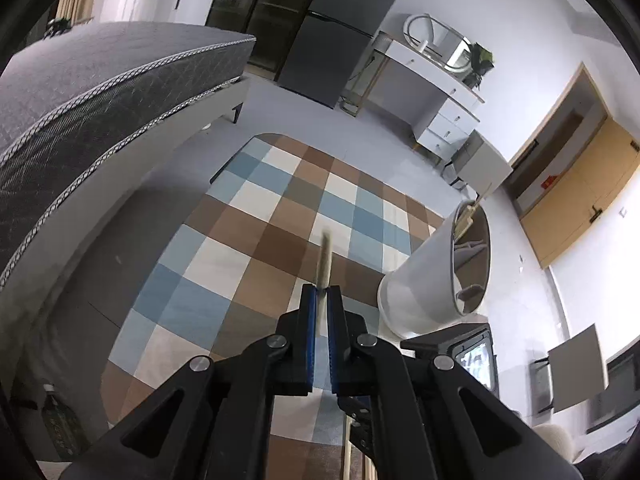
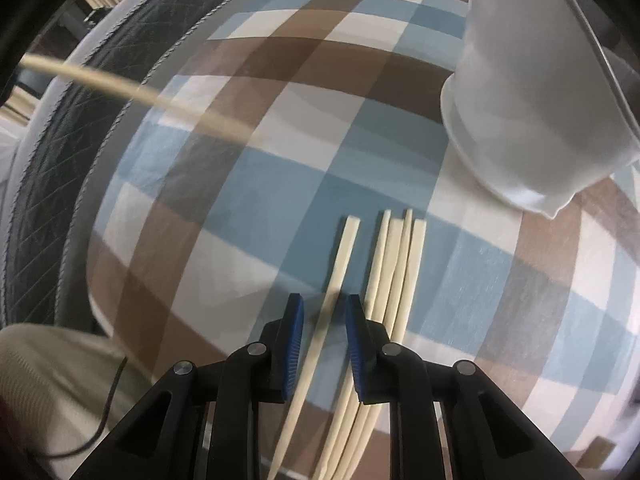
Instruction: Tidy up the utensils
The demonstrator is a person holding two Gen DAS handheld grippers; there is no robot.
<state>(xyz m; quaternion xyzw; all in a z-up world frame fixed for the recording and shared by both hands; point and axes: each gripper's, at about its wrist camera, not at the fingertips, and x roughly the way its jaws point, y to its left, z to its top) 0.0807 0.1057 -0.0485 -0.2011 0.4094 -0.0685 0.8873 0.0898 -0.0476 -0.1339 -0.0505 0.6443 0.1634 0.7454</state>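
Note:
My left gripper point(image 1: 322, 290) is shut on a pale wooden chopstick point(image 1: 325, 256) that juts forward above the checked tablecloth point(image 1: 240, 240). To its right stands a white cylindrical holder point(image 1: 428, 280) with chopsticks inside. In the right wrist view that held chopstick point(image 2: 120, 88) crosses the upper left as a blur, and the holder point(image 2: 532, 100) fills the upper right. My right gripper point(image 2: 325, 300) points down at the cloth and straddles a single chopstick point(image 2: 344, 248). Its blue pads point(image 2: 294, 340) stand apart from the stick on both sides. Several more chopsticks point(image 2: 396, 264) lie bunched just right of it.
A grey quilted mattress point(image 1: 100, 92) runs along the table's left side. A fridge point(image 1: 332, 40), a white desk with drawers point(image 1: 444, 112) and a wooden door point(image 1: 580, 200) stand beyond. A bottle point(image 1: 60, 420) is at lower left. A beige-clothed leg point(image 2: 48, 368) and a cable lie near the table edge.

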